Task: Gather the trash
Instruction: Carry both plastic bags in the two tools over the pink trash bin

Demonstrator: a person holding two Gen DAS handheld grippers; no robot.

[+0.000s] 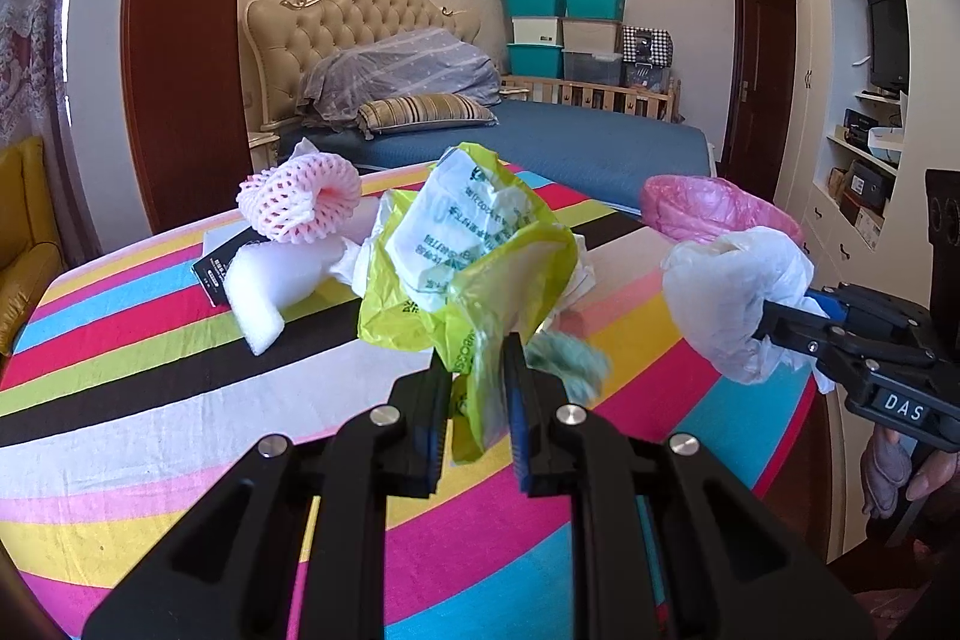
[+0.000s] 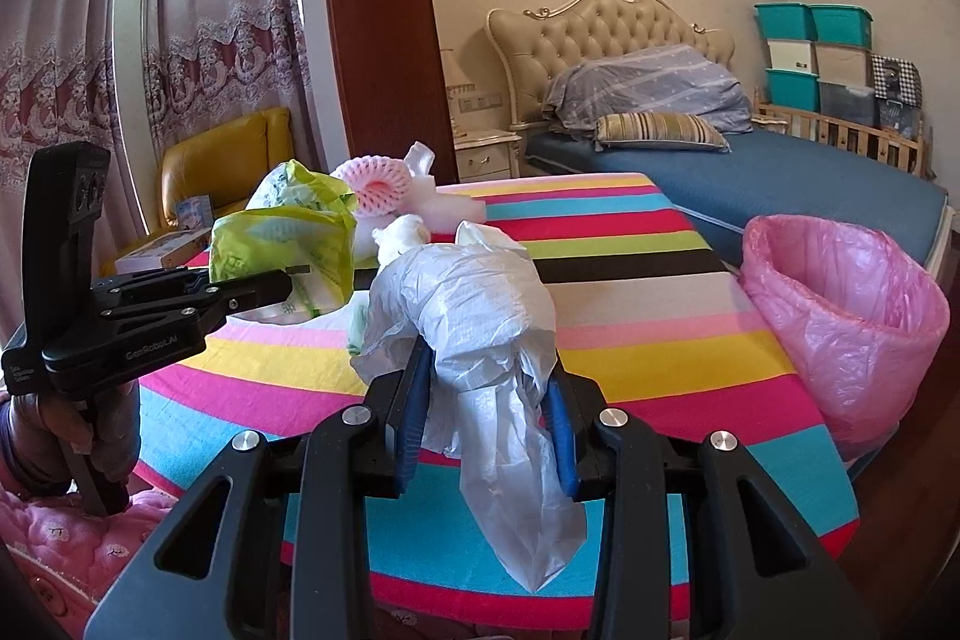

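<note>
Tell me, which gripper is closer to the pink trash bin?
Right. The right gripper, holding the white bag, is just beside the pink-lined bin. The left gripper, holding the green bag, is farther across the table.

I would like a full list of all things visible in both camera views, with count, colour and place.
green plastic bag: 1, yellow-green, held above table
white plastic bag: 1, white, held above table
foam net: 1, pink, far side of table
foam block: 1, white, beside net
black card: 1, black, under foam block
bin: 1, pink liner, at table's right edge
table: 1, striped cloth
bed: 1, blue sheet, behind table
storage boxes: several, teal and white, far corner
armchair: 1, yellow, by curtains
left hand-held gripper: black, shut on green bag
right hand-held gripper: black, shut on white bag
</note>
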